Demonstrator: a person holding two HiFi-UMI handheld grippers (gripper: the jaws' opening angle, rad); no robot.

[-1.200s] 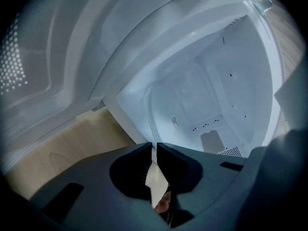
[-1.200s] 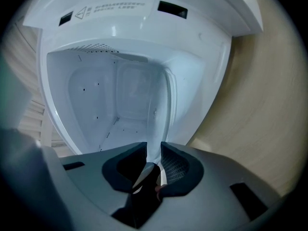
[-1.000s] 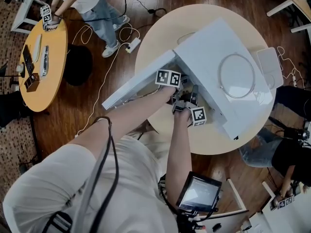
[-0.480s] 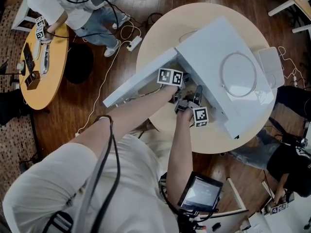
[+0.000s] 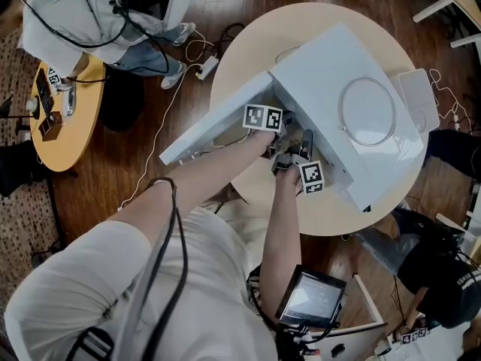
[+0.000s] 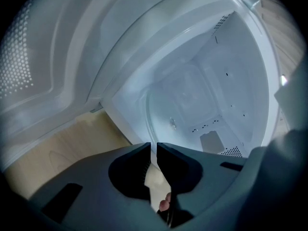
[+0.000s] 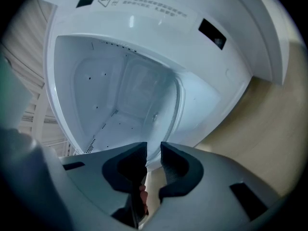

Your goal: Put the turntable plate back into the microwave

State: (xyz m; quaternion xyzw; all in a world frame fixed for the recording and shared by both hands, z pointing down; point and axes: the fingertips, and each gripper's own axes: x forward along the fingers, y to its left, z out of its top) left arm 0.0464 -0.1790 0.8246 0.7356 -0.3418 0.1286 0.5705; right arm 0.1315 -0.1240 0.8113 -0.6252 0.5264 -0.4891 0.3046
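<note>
Clear round glass turntable plate (image 6: 172,124) has hardly advanced into the white microwave (image 5: 331,74), still unseated; left gripper (image 6: 154,148) and right gripper (image 7: 153,150) stay clamped on its rim

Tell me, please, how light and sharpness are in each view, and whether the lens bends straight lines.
Head view: dim but sharp, the white microwave brightest. Left gripper view: dark rounded corners, soft focus, cavity walls bowed; the clear turntable plate shows only as a faint rim. Right gripper view: same bowing; the label print is too blurred to read.
</note>
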